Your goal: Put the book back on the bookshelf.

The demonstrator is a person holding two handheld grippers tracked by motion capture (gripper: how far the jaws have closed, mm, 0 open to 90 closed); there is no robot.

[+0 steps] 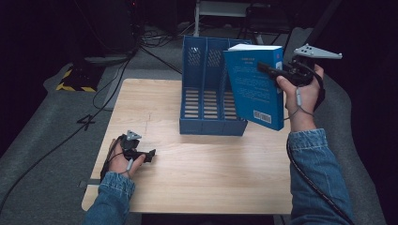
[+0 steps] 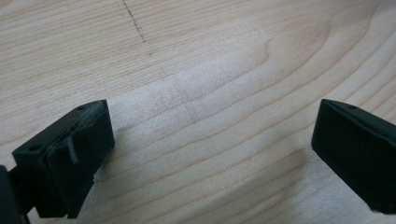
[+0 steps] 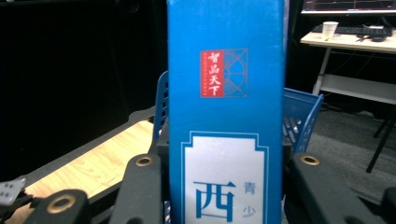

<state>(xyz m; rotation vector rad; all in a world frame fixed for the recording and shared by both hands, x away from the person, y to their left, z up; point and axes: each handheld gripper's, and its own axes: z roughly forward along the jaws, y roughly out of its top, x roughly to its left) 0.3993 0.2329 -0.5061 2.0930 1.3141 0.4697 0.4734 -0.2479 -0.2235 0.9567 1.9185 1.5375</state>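
A pale wooden table (image 1: 197, 168) stands in a dark room, a blue three-slot file rack (image 1: 209, 89) upright near its far edge. The right gripper (image 1: 268, 69) clamps a blue book (image 1: 253, 86) by its spine, tilted in the air just beside the rack's right slot. The left gripper (image 1: 149, 155) rests low on the table's near-left part, jaws spread wide with only bare wood between.

My right claw (image 3: 224, 196) clamps a blue book (image 3: 226, 93) that stands upright in the frame's centre, spine toward me, with a red label at mid-height. Behind it a blue file rack (image 3: 301, 116) peeks out on both sides. The wooden counter (image 3: 100, 168) lies lower left.
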